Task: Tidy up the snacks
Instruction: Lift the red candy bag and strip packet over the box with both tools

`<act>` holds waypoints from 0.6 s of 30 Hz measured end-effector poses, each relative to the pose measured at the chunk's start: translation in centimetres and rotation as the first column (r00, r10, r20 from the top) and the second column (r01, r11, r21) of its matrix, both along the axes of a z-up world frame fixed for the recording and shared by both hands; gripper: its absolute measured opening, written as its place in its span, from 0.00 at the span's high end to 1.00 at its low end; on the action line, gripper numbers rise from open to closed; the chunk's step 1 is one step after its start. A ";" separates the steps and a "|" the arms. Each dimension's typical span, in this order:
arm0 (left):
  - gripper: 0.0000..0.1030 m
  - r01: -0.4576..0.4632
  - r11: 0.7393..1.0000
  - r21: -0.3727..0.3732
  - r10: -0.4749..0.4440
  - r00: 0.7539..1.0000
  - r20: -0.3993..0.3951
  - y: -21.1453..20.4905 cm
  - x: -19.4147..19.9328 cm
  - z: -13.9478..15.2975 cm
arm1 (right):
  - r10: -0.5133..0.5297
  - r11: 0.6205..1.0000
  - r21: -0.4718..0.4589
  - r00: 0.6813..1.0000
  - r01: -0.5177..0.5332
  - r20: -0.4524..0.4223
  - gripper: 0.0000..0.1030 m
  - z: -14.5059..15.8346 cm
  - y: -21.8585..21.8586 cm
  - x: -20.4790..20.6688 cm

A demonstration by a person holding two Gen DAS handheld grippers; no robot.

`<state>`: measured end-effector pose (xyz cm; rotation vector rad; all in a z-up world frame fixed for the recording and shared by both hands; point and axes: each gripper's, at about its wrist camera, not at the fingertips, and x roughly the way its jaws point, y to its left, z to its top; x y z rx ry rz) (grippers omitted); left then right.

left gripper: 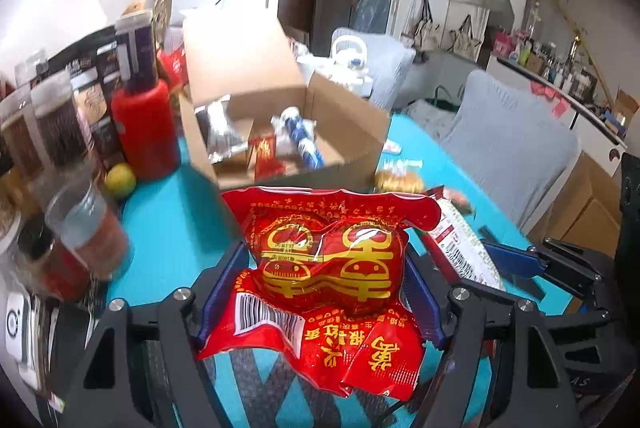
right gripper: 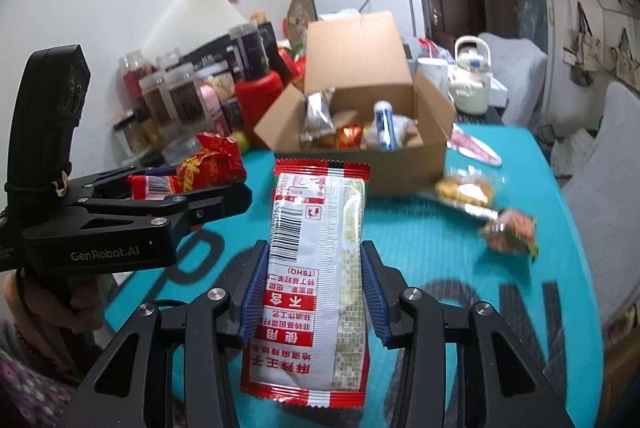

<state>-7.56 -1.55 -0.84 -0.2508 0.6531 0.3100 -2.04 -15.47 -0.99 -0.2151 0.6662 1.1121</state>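
In the lower middle of the left wrist view, my left gripper (left gripper: 324, 268) has its blue pads pressed on either side of a puffy red snack packet (left gripper: 320, 280) with gold lettering, jaws fairly wide because the packet is fat, and the packet hangs clear above the turquoise table (left gripper: 176, 220). In the lower middle of the right wrist view, my right gripper (right gripper: 314, 292) is closed much narrower on a long white-and-red sachet (right gripper: 316, 268), gripped about its middle with the barcode end pointing away from me. Both loads sit short of the open cardboard box (left gripper: 352, 132), which stands in the centre of each view with its flap raised at the back. I judge the job roughly half done: the box already holds several things, a silvery pouch (left gripper: 220, 132) at its left, a small red packet (left gripper: 266, 154) and a blue-and-white wrapped item (left gripper: 300, 136) among them. Still out on the table at the right of the right wrist view are a yellowish snack bag (right gripper: 464, 190), a reddish-brown one (right gripper: 512, 230) below it, and a pink-and-white wrapper (right gripper: 476, 146) just beside the box. The jars and red bottle (left gripper: 146, 132) at the left look like bystanders. What is left for me, as I read it, is dropping these two into the box, then collecting the loose three.
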 end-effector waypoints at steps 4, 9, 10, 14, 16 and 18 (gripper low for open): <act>0.27 0.006 1.000 0.016 -0.006 0.999 0.031 0.6 1.0 1.1 | 0.001 1.000 0.012 1.000 -0.002 0.029 0.57 1.5 0.9 1.1; 0.27 0.016 0.999 0.036 -0.019 0.998 0.066 1.5 2.9 2.5 | -0.004 0.999 0.042 0.998 0.002 0.060 0.57 3.4 2.2 2.7; 0.27 0.018 0.999 0.042 -0.021 0.997 0.072 1.7 3.1 2.8 | -0.006 0.999 0.046 0.998 0.003 0.068 0.57 3.7 2.4 3.0; 0.27 0.026 0.998 0.062 -0.032 0.994 0.102 2.5 4.8 3.9 | -0.009 0.998 0.065 0.995 0.003 0.101 0.57 5.0 3.7 4.6; 0.27 0.026 0.998 0.066 -0.033 0.993 0.115 3.2 5.7 4.3 | -0.005 0.998 0.069 0.994 -0.002 0.107 0.57 5.4 4.4 5.4; 0.27 0.025 0.998 0.065 -0.033 0.991 0.127 3.8 6.5 4.6 | -0.001 0.998 0.070 0.993 -0.007 0.117 0.57 5.8 5.2 6.2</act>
